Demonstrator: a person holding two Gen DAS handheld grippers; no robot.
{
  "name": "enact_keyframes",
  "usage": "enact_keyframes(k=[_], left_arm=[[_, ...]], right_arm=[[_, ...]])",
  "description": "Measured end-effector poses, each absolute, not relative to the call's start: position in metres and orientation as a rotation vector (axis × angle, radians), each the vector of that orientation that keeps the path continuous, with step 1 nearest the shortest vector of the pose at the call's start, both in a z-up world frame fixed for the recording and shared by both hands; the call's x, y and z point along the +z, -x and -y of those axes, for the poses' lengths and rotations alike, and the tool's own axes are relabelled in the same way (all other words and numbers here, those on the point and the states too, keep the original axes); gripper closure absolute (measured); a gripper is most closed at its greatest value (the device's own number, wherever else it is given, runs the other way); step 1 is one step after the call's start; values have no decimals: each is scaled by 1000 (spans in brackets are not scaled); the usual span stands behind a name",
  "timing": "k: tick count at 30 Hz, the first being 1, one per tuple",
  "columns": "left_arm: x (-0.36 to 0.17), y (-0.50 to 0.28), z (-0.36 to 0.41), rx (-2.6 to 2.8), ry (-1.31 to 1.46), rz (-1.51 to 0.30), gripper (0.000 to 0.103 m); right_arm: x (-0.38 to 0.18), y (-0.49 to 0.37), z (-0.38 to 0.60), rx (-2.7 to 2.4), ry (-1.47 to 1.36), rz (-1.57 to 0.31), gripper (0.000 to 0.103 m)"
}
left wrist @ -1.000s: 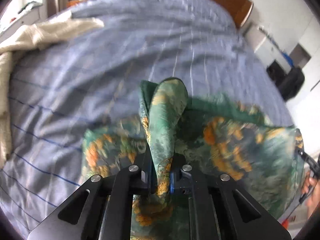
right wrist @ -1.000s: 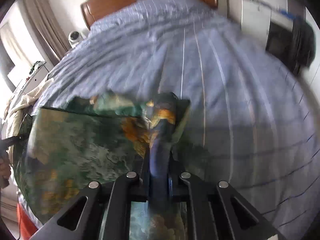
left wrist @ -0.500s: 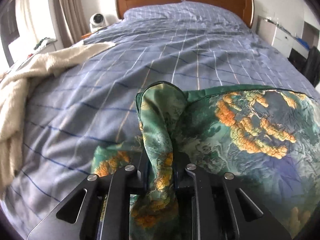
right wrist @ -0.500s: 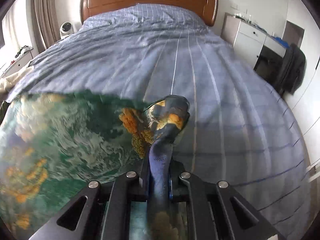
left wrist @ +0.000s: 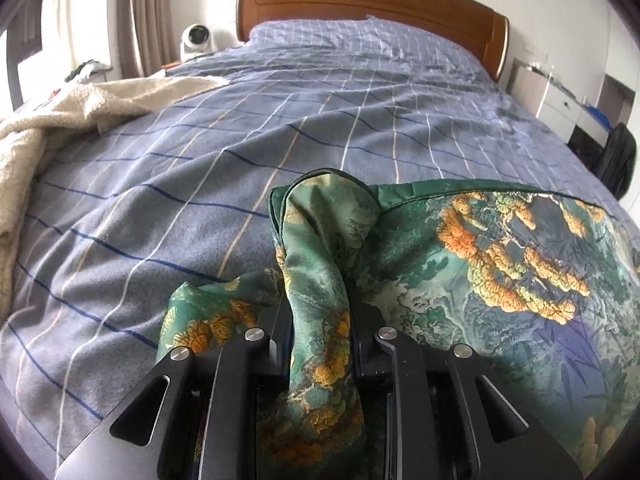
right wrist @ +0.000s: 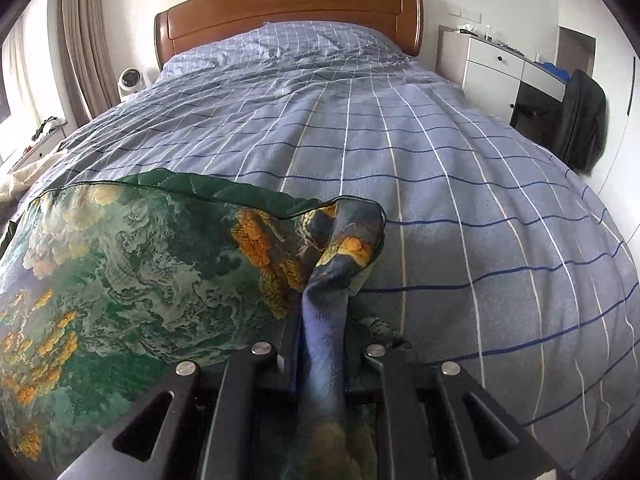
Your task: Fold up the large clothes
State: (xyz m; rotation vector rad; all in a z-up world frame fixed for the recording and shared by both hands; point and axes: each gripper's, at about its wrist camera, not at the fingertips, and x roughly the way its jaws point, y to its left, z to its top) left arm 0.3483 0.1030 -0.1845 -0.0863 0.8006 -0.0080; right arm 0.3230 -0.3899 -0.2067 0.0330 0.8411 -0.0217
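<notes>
Left gripper (left wrist: 320, 344): jaws opening, a bunched corner of the green printed garment (left wrist: 500, 280) between them. Right gripper (right wrist: 320, 344): clamped on the opposite corner. Garment lies spread across the near end of the checked bedspread (right wrist: 400, 140), far edge fairly straight. To do this well: release both low, back straight out, don't drag corners. Cream blanket (left wrist: 60, 128) far left, clear.

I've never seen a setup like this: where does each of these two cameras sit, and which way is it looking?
Left wrist: on the left gripper, looking along its opening jaws, cloth between them, toward the headboard.
Right wrist: on the right gripper, shut on a corner, facing likewise.
Shared: green patterned cloth, blue checked bed, headboard.
</notes>
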Motion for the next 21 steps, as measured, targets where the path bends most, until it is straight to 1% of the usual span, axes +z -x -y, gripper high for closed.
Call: enact_keyframes(k=[14, 16, 17, 19, 20, 21], left_arm=[[-184, -347, -103, -9, 87, -798, 82], [-183, -346, -104, -7, 88, -794, 80], [-181, -345, -104, -2, 88, -792, 76], [-177, -342, -105, 28, 85, -795, 59], [-173, -341, -107, 54, 83, -802, 42], [-169, -340, -109, 65, 85, -810, 27]], right_arm=[[-208, -322, 395, -3, -71, -835, 87], [-208, -322, 395, 0, -76, -834, 87], [-208, -322, 395, -1, -75, -834, 87], [-207, -321, 395, -2, -71, -833, 87], [-206, -321, 395, -4, -68, -835, 86], [-205, -321, 395, -4, -65, -838, 85]])
